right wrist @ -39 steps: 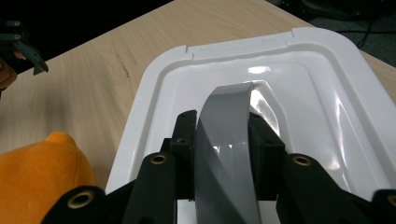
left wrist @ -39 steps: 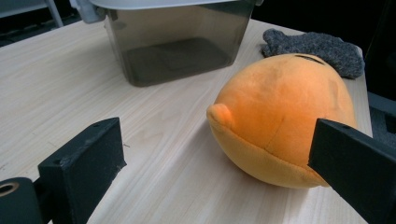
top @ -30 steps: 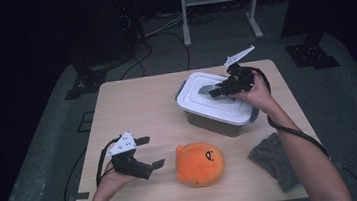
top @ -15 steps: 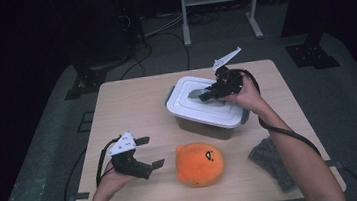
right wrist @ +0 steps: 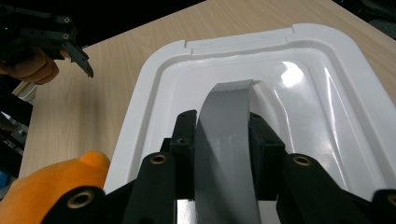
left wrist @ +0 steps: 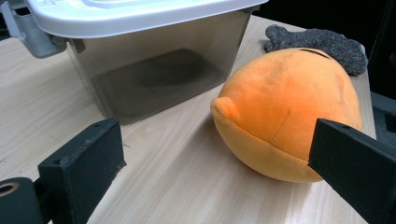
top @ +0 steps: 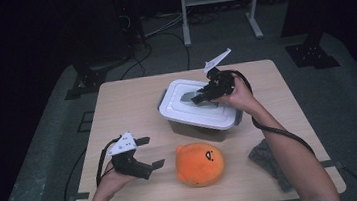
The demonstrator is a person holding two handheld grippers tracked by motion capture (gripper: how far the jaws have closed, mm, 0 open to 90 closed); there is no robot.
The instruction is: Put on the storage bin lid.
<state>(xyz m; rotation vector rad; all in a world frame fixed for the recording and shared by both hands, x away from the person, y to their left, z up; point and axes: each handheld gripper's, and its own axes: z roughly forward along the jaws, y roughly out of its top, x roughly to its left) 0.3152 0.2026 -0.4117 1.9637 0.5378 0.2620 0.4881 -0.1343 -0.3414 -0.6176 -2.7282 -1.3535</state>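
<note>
A white lid (top: 187, 107) with a grey strap handle (right wrist: 229, 102) lies askew over a smoky clear container (top: 205, 130), overhanging its left side. My right gripper (top: 201, 97) is shut on that handle, as the right gripper view shows (right wrist: 223, 135). An orange plush (top: 199, 163) lies in front of the container. My left gripper (top: 152, 153) rests open on the table just left of the plush, its jaws wide apart (left wrist: 219, 154) and pointed at the plush (left wrist: 289, 112) and the container (left wrist: 154, 70).
A grey knitted cloth (top: 268, 164) lies at the table's front right, beside the right forearm. The wooden table (top: 132, 105) has bare room at its left and far side. Cables trail off the table's edges.
My right gripper has moved the lid leftward by its handle, so it overhangs the container more. The left gripper and the plush have stayed put.
</note>
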